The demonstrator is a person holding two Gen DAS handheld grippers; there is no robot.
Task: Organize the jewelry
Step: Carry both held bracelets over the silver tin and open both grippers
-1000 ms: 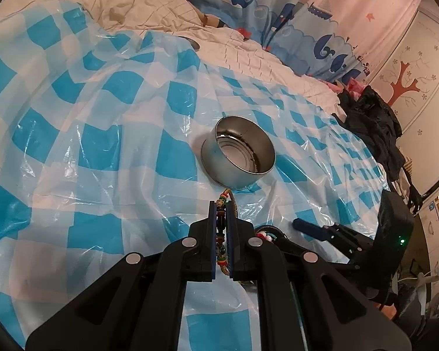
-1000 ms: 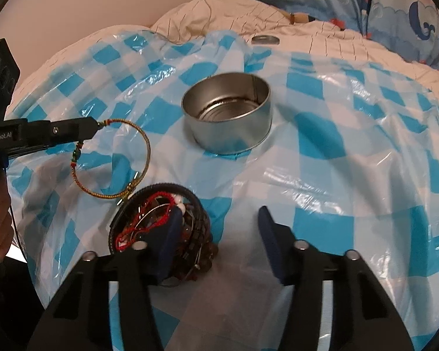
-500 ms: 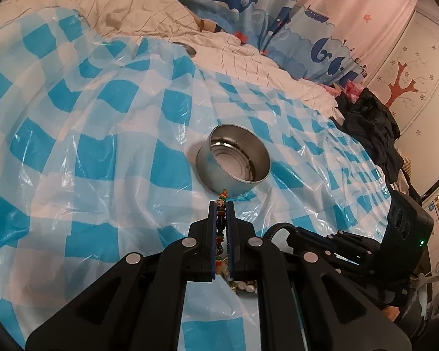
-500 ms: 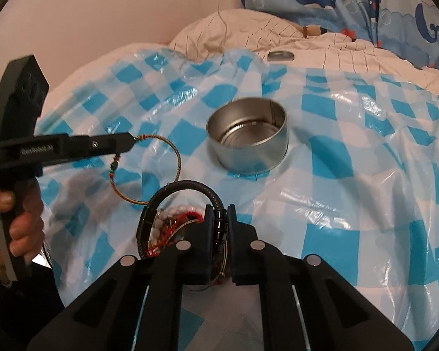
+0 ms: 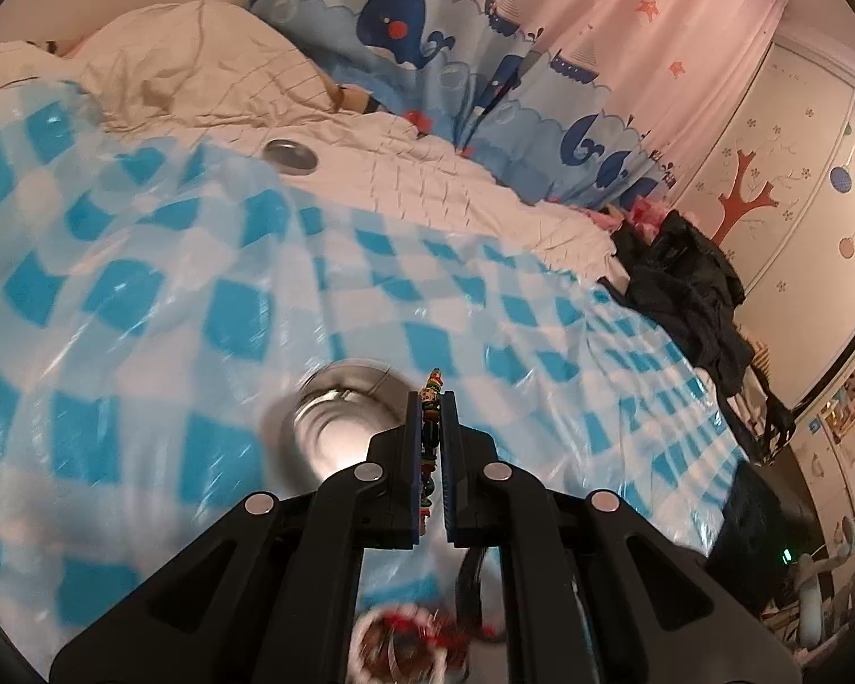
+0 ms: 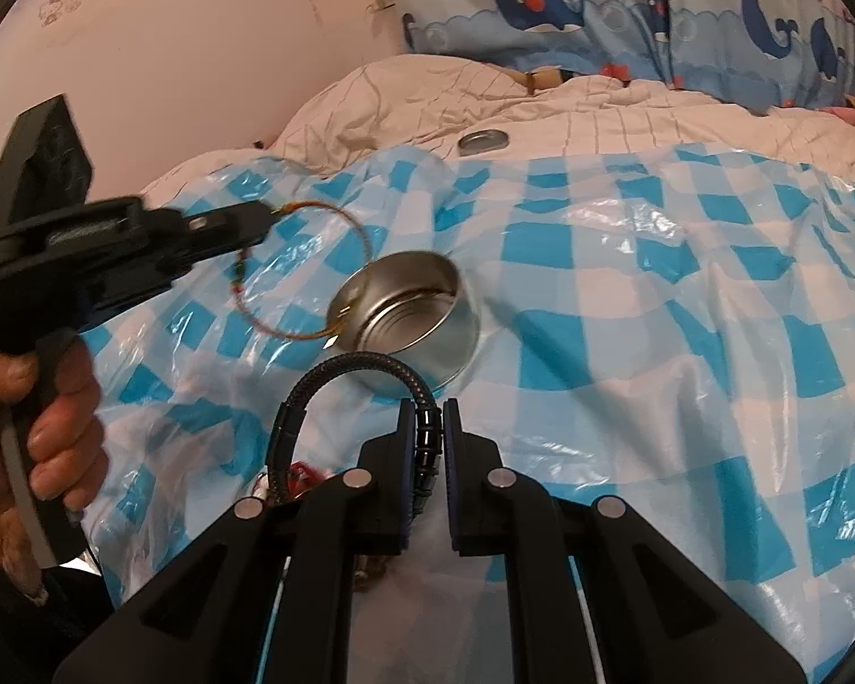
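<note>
Beaded bracelet (image 6: 299, 271): thin gold-coloured ring with small coloured beads, pinched at one edge by the left tongs (image 6: 268, 216); in the right-wrist view it hangs free beyond their tips, its lower edge at the rim of the tin.
Left tongs: jaws narrowed onto the beaded bracelet, beads showing in the gap (image 5: 431, 416); a hand (image 6: 40, 433) grips the handle.
Black bracelet (image 6: 365, 387): braided cord band with dark links, clamped between the right tongs (image 6: 427, 427) and arching up and left of their tips.
Right tongs: jaws have just been closing and now hold the black bracelet.
Tin (image 6: 407, 319): round, open, bare metal, nothing visible inside; just ahead of the right tongs, below and ahead of the left tongs.
Remaining jewelry (image 5: 422, 641): blurred red and white pile, beneath the left tongs.
Lid (image 6: 483, 141): round metal, well beyond the tin on the cream quilt.
Cloth (image 6: 655, 313): blue-and-white checked plastic sheet under everything.
</note>
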